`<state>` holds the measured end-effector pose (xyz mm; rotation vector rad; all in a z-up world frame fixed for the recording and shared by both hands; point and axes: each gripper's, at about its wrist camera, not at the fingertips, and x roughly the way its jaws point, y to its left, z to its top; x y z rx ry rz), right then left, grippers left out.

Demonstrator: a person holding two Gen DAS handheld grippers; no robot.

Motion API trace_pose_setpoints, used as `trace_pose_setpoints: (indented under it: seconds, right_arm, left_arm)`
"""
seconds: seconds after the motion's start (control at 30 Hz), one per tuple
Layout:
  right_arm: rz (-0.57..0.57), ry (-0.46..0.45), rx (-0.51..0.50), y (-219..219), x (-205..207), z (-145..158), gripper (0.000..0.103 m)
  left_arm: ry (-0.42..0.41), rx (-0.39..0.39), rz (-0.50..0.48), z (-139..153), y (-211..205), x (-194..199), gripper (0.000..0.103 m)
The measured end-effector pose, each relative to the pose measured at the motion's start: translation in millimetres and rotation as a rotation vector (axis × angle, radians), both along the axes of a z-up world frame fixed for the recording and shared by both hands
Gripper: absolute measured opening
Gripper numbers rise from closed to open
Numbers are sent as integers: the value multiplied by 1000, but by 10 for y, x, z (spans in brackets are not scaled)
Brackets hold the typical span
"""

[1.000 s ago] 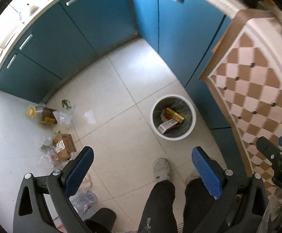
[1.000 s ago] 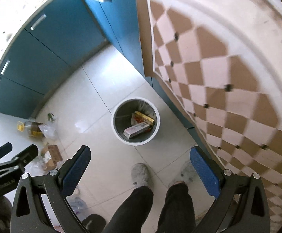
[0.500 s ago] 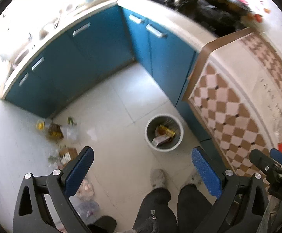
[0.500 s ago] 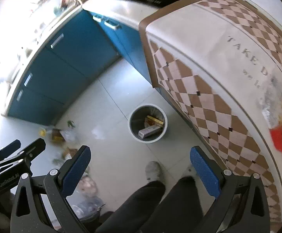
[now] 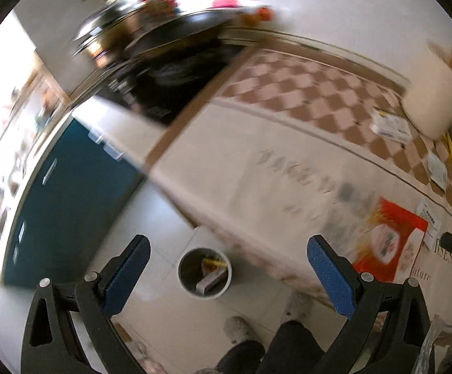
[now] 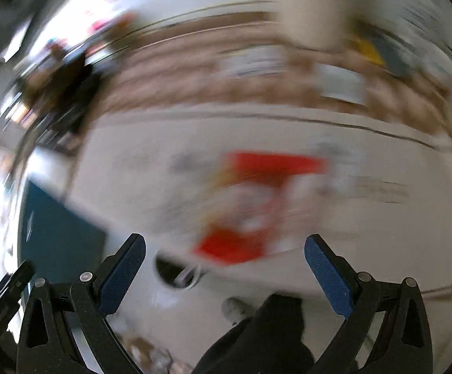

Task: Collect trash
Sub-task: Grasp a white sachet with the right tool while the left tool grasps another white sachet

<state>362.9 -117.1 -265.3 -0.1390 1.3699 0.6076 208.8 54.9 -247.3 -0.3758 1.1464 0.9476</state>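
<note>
A white round bin with a few wrappers inside stands on the tiled floor, low in the left wrist view; the right wrist view shows only its blurred rim. A red snack packet lies on the table's checkered cloth, and the right wrist view smears it into a red patch. My left gripper is open and holds nothing, high above the bin. My right gripper is also open and empty, pointing at the tabletop. Small paper scraps lie farther back on the cloth.
Blue cabinets line the left side. A dark stove top with a pan sits beyond the table. The person's dark trouser legs and grey slippers stand on the floor beside the bin. A white container rests at the table's far right.
Both grippers have swung up from the floor towards the tabletop. The floor litter has left the views and the bin has dropped low in frame. Both stay open.
</note>
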Motion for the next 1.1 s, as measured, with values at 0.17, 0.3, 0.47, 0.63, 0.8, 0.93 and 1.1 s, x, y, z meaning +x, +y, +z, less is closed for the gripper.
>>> trace_pose_setpoints:
  seconds: [0.17, 0.3, 0.47, 0.63, 0.8, 0.93, 1.1]
  right_arm:
    - [-240, 100, -63, -562, 916, -605, 103]
    - [-233, 122, -104, -377, 1156, -997, 86]
    - [-113, -66, -196, 58, 1057, -992, 70]
    - [-65, -159, -167, 29, 1057, -918, 7]
    - [-143, -135, -79, -370, 1304, -770, 6]
    - [-228, -140, -45, -826, 1524, -572, 6]
    - [-327, -161, -70, -1261, 1887, -526, 6]
  left_arm:
    - [91, -15, -84, -295, -82, 753, 103]
    - [144, -20, -104, -467, -75, 1090, 103]
    - [167, -37, -83, -609, -8, 1300, 103]
    - [187, -56, -100, -719, -53, 1508, 103]
    - [141, -94, -171, -700, -244, 1872, 103]
    - [55, -221, -263, -755, -449, 2376, 102]
    - [-27, -437, -383, -1031, -744, 3167, 99]
